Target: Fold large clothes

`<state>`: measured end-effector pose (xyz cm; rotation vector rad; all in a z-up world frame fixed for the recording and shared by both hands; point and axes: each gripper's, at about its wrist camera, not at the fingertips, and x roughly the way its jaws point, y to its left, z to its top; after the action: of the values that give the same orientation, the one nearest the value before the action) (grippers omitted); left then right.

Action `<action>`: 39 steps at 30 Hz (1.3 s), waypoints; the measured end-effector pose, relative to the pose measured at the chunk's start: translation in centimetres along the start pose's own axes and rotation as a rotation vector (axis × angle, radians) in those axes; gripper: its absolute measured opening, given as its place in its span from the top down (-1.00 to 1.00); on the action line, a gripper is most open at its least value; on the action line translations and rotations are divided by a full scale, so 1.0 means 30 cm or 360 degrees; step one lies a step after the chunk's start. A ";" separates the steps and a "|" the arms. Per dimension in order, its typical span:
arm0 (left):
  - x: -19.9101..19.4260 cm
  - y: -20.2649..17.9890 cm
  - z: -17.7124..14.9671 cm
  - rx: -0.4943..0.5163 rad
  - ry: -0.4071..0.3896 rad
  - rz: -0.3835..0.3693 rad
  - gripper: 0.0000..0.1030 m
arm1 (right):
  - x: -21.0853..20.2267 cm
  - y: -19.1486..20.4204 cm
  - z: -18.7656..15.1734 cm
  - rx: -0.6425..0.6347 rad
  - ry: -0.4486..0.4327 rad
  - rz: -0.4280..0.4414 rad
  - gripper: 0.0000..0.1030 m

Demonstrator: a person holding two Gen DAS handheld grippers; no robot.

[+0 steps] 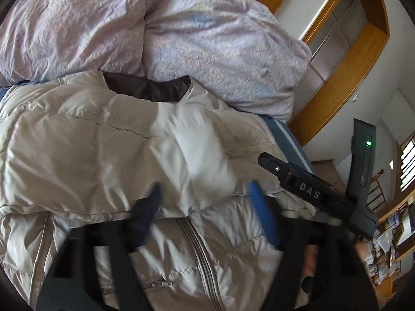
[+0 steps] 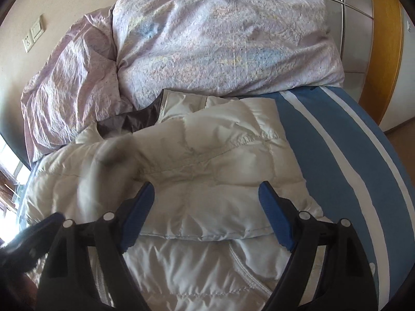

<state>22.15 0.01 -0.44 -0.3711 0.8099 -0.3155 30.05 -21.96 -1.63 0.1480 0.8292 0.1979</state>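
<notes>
Jacket: a pale quilted down jacket (image 1: 109, 140) lies spread on the bed, front side up, its grey zipper (image 1: 199, 254) running down the middle toward the cameras. Its dark collar lining (image 1: 147, 88) sits at the far end of the jacket.
Sleeve: in the right wrist view a sleeve (image 2: 220, 176) is folded across the jacket's chest, its cuff edge lying just above the zipper.
Duvet: a crumpled lilac duvet (image 2: 207, 39) is heaped beyond the jacket's collar, touching the jacket's far edge.
Sheet: a blue sheet with white stripes (image 2: 324, 142) shows on the jacket's right side, bare beside the folded sleeve.
Left gripper: the left gripper (image 1: 205, 207) hangs over the jacket's lower chest, blurred; its jaws stand spread wide, nothing is between them, and I cannot tell whether the tips touch the fabric.
Right gripper: the right gripper (image 2: 207, 207) hangs over the folded sleeve, jaws spread wide with blue pads (image 2: 275, 220), gripping nothing; the jacket lies below them.
Other gripper seen: from the left wrist view, the right gripper's black body marked "DAS" (image 1: 308, 189) sits at the jacket's right edge.
Room: a wooden-framed wardrobe (image 1: 345, 59) stands past the jacket's right side, beyond the bed.
</notes>
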 end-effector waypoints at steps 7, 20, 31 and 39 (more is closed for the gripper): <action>-0.230 0.114 0.038 -0.0057 -0.0178 0.0021 -0.84 | 0.050 0.077 0.045 0.0113 0.0207 0.0480 -0.40; -0.429 0.406 0.081 -0.0239 -0.0414 0.0509 -0.84 | 0.125 0.250 0.011 0.0002 0.0283 0.0506 0.67; -0.408 0.424 0.068 -0.0168 -0.0382 0.0598 -0.84 | 0.177 0.215 -0.023 -0.0047 0.0267 0.0213 0.63; -0.384 0.419 0.082 -0.0087 -0.0341 0.0655 -0.90 | 0.052 0.237 -0.001 -0.0222 0.0039 0.0004 -0.01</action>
<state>18.17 16.41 2.99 -0.2751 0.6657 0.1290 30.22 -14.69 -1.28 0.0157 0.8369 0.2594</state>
